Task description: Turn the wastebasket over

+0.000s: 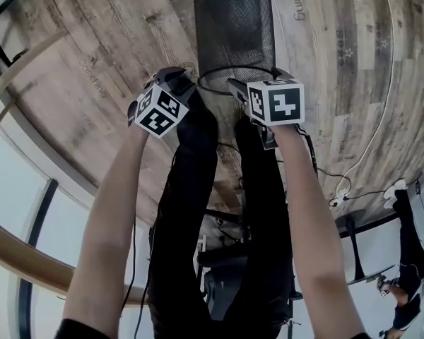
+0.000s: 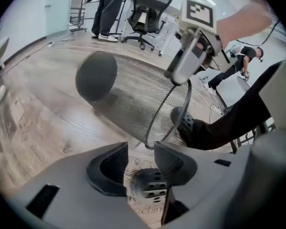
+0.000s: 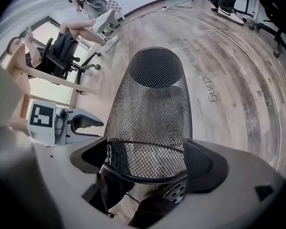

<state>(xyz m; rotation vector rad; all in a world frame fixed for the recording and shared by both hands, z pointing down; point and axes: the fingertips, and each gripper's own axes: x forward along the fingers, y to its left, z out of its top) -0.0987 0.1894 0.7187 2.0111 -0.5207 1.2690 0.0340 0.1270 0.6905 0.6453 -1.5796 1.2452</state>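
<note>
The wastebasket is black wire mesh and lies on the wooden floor, its closed base pointing away and its open rim toward me. In the left gripper view the wastebasket stretches from its round base to the rim just past my left gripper, whose pads stand apart with nothing pressed between them. My left gripper is at the rim's left. My right gripper is wide open, and the rim of the wastebasket sits between its jaws without being squeezed. My right gripper is at the rim's right.
My own dark-clad legs and a perforated shoe stand close behind the rim. An office chair and standing people are farther off. A seated person is at a desk. A cable runs along the floor at right.
</note>
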